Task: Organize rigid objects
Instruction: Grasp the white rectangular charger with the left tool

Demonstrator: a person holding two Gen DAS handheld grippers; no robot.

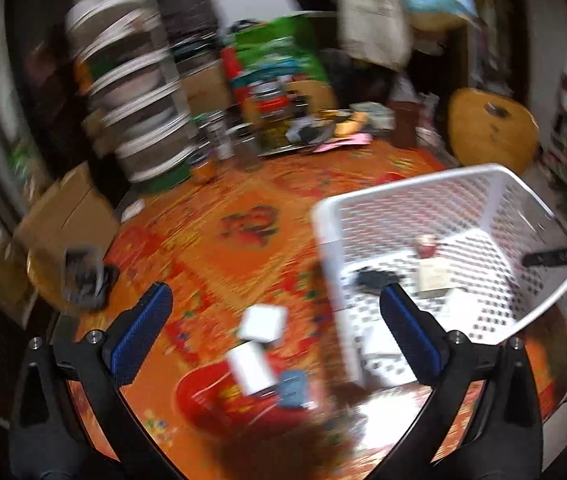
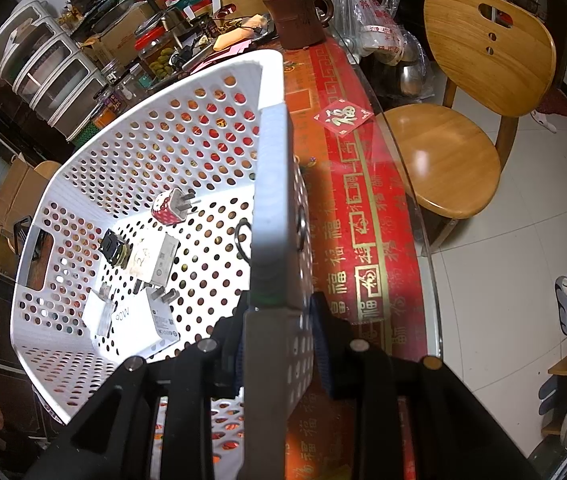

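White perforated plastic makes up the basket, which stands on the red-and-orange tablecloth. Its near wall is pinched between the fingers of the right gripper, closed on the rim. Inside lie several chargers — a red-and-white plug adapter with its prongs up, a white charger block with a small black part touching it, and two more white chargers nearer the gripper. The left gripper hangs over the table with its jaws spread wide, holding nothing. Between its fingers, blurred, two white charger cubes and a small blue item lie on the cloth just beside the basket's wall.
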